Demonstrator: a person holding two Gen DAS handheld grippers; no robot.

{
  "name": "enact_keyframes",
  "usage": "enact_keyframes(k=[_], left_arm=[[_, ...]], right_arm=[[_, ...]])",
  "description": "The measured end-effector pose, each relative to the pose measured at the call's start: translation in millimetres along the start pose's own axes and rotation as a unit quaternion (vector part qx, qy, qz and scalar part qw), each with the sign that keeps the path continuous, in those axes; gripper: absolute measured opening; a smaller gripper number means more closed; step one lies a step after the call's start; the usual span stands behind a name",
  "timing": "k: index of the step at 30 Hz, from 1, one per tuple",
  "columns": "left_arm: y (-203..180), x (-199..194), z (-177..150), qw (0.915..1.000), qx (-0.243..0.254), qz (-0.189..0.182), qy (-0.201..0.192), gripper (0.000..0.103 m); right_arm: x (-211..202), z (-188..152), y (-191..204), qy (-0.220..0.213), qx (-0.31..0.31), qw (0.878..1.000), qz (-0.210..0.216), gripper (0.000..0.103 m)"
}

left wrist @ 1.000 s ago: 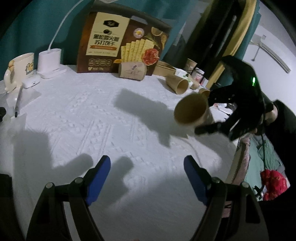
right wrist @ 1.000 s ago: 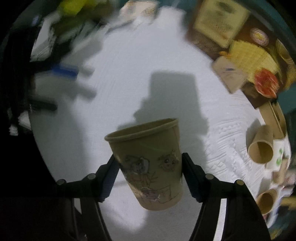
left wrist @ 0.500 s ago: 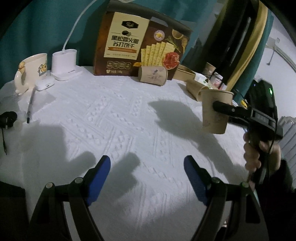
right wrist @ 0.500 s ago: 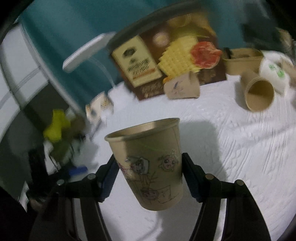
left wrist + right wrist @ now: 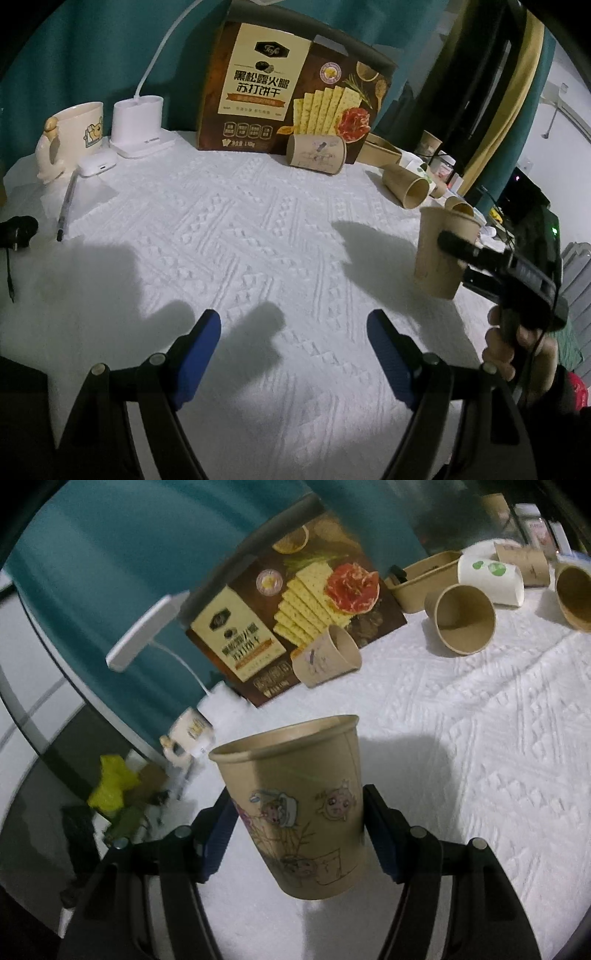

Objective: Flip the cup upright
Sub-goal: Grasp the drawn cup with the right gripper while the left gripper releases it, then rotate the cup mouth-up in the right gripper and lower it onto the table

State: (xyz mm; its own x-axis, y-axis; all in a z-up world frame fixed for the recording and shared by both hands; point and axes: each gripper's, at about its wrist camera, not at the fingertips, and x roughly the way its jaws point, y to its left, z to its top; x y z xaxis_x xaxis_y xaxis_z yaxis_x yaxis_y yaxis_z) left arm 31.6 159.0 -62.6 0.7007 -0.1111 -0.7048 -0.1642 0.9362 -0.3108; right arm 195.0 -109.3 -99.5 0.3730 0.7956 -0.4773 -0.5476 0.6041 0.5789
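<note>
My right gripper [image 5: 297, 834] is shut on a brown paper cup [image 5: 295, 801] with cartoon drawings. The cup is upright, mouth up, held just above the white textured tablecloth [image 5: 480, 738]. In the left wrist view the same cup [image 5: 441, 254] sits at the right, gripped by the right gripper's black fingers [image 5: 465, 251]. My left gripper [image 5: 293, 343] is open and empty, low over the cloth near the front edge, well left of the cup.
A cracker box [image 5: 295, 99] stands at the back with a paper cup [image 5: 316, 153] lying on its side before it. Several more cups [image 5: 461, 618] lie at the back right. A mug [image 5: 70, 136], white lamp base [image 5: 138, 125] and pen [image 5: 66, 206] sit at the left.
The right gripper has turned the cup from mouth sideways to upright and lowered it toward the cloth. The left gripper has stayed open, roughly in place.
</note>
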Motion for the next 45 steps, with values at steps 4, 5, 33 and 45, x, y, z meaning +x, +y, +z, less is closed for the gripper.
enact_keyframes(k=[4,5,33,45], left_arm=[[-5,2,-3,1.0,0.006,-0.006,0.003,0.082],[-6,2,-3,0.9999,0.007,-0.008,0.004,0.082],[-27,-22,-35,0.9988,0.049,-0.004,-0.003,0.082],[-55,-28,-44,0.9967,0.078,-0.023,0.004,0.082]], right_arm=[[-1,-15,14,0.001,-0.056,0.997,-0.055,0.064],[-2,-19,16,0.002,-0.065,0.996,-0.063,0.064],[-32,-82,40,0.013,-0.142,0.975,-0.171,0.065],[-82,-108,29,0.009,-0.114,0.971,-0.21,0.066]])
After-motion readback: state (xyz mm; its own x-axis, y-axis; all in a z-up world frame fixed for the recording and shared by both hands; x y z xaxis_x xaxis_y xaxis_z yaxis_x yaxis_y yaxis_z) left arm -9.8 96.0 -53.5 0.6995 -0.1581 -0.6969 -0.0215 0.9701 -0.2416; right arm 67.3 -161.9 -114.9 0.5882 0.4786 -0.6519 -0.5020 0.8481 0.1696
